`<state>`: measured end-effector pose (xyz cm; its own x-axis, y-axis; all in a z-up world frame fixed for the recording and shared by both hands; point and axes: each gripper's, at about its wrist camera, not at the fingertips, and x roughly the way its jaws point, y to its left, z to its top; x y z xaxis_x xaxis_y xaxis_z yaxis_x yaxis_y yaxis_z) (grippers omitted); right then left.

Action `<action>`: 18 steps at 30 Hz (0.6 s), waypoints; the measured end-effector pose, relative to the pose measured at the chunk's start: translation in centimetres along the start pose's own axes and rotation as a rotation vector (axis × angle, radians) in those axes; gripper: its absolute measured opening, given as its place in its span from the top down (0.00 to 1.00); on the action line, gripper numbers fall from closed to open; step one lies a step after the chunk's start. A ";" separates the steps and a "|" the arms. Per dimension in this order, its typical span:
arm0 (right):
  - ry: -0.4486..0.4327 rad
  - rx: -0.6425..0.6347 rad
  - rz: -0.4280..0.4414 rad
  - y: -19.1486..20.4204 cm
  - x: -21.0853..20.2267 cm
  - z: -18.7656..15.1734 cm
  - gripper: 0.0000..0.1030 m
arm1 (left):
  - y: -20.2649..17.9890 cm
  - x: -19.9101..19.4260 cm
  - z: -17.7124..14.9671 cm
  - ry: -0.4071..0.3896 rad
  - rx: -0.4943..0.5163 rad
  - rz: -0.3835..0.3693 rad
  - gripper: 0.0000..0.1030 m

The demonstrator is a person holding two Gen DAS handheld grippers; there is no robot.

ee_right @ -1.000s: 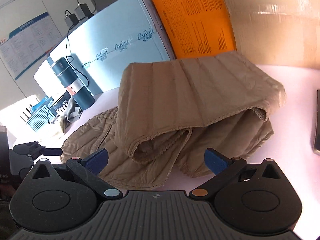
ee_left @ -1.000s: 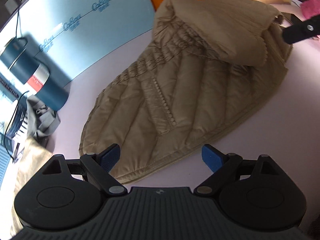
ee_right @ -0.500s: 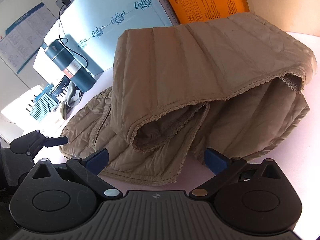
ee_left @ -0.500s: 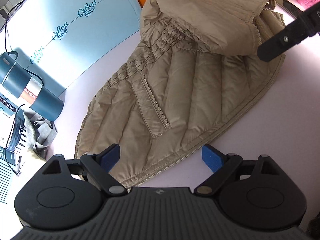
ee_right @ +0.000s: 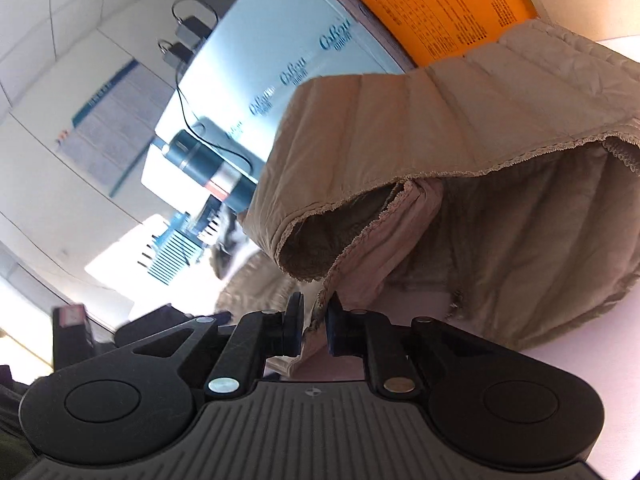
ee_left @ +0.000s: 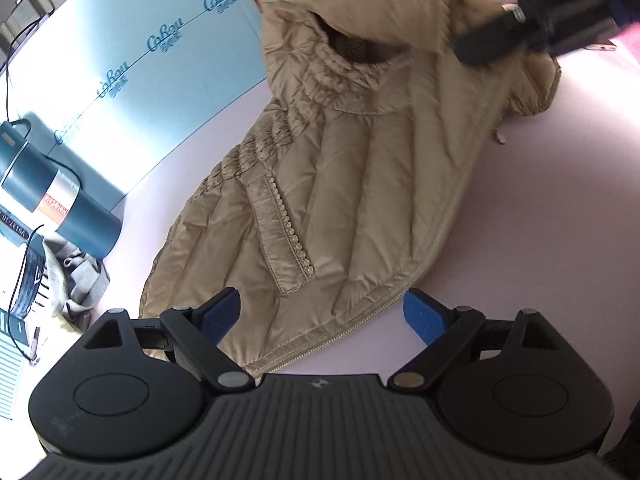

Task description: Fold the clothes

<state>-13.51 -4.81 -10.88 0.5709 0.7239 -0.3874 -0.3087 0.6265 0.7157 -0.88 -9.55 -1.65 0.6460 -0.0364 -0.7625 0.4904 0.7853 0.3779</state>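
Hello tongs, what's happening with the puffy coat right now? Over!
Right tongs shut on the coat edge. Left tongs open over its hem. Bottle off to the side, nothing blocking.

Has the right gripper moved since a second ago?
Yes. In the left wrist view the right gripper has come in from the edge onto the jacket, and is now shut on its hem.

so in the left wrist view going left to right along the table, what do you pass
dark blue flask → grey cloth → beige quilted jacket → bare pink table
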 end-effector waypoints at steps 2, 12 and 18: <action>-0.020 0.016 0.044 0.3 -0.3 0.5 0.89 | -0.7 0.1 0.1 -0.010 0.054 0.022 0.15; -0.094 0.071 0.129 0.8 -1.5 2.1 0.89 | 0.4 -0.4 0.2 -0.091 0.014 -0.006 0.62; -0.088 0.084 0.101 0.4 -1.7 1.8 0.86 | 3.1 -1.4 0.7 -0.145 -0.173 -0.050 0.91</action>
<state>-13.19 -6.31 -8.91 0.6060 0.7512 -0.2614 -0.3049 0.5230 0.7959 0.13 -7.47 1.00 0.7064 -0.1566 -0.6903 0.4247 0.8740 0.2363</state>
